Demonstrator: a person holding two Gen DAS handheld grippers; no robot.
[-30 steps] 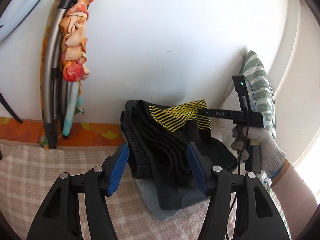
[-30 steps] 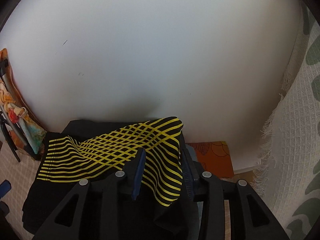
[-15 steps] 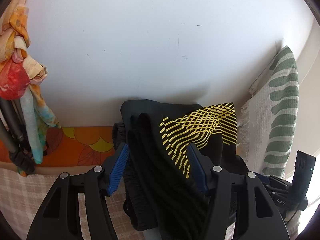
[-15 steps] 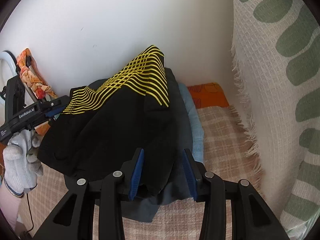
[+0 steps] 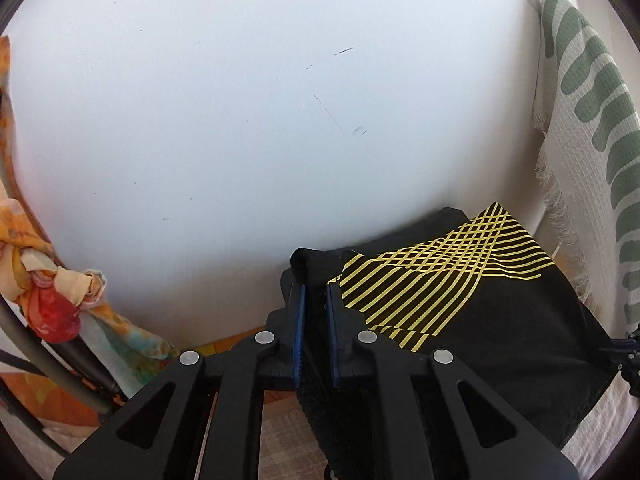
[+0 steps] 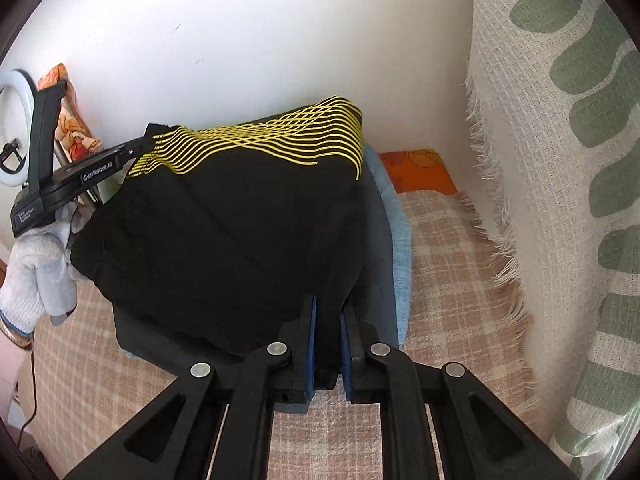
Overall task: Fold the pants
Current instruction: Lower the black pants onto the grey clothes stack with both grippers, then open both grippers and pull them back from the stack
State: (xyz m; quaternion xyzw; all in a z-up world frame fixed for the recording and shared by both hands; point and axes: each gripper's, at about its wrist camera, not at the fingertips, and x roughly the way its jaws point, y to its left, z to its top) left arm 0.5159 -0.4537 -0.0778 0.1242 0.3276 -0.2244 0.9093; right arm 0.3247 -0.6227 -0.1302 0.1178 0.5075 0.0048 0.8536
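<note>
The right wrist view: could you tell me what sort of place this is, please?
Probably a room at home, likely a bed or daybed in a corner: a checked cover, a leaf-patterned throw hanging beside it, and folded clothes under the pants.

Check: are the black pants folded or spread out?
Folded: the black pants sit as a compact, layered bundle on other folded clothes.

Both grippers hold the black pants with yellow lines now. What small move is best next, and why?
Probably lower the black pants onto the folded pile beneath. The left gripper and right gripper have just closed on opposite edges, and the cloth hangs between them directly above that pile.
</note>
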